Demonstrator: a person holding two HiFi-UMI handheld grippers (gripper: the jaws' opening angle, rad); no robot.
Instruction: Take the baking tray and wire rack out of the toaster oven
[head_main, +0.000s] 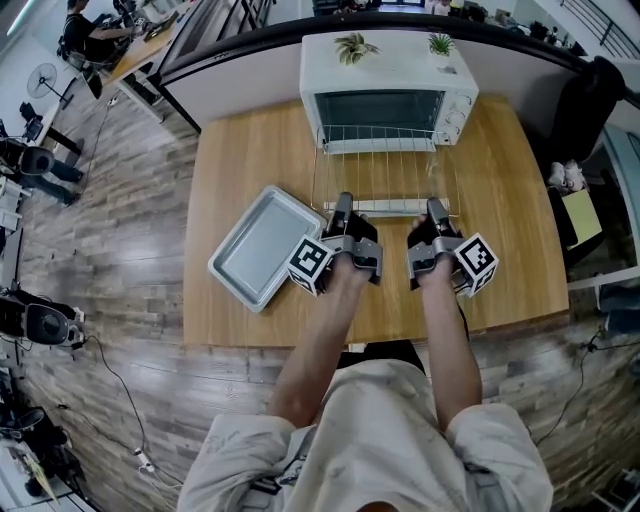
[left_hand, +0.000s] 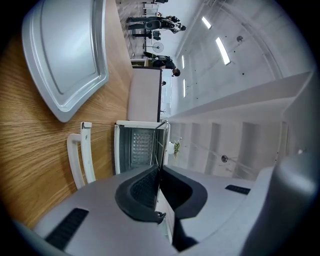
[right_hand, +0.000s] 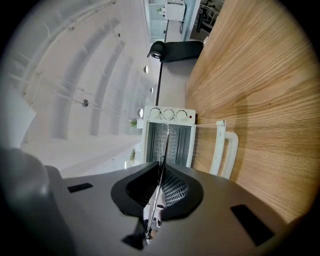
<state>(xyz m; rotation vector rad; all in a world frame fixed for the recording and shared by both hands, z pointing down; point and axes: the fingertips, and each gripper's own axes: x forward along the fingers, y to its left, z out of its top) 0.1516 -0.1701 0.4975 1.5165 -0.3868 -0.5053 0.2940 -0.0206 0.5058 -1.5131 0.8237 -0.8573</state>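
The wire rack (head_main: 384, 150) hangs level in front of the white toaster oven (head_main: 388, 92), over the oven's lowered glass door. My left gripper (head_main: 343, 206) is shut on the rack's near left edge, and my right gripper (head_main: 436, 208) is shut on its near right edge. In the left gripper view the rack (left_hand: 161, 142) runs edge-on out of the shut left gripper (left_hand: 158, 175) toward the open oven (left_hand: 139, 146). The right gripper view shows the same: the rack (right_hand: 164, 150) is pinched in the shut right gripper (right_hand: 160, 182). The grey baking tray (head_main: 258, 246) lies empty on the table, left of my left gripper.
The door's white handle (head_main: 385, 207) sits just beyond my fingertips, under the rack. The wooden table (head_main: 510, 210) ends close to my body. Behind the oven runs a dark partition edge (head_main: 250, 40). A small plant picture (head_main: 355, 46) marks the oven top.
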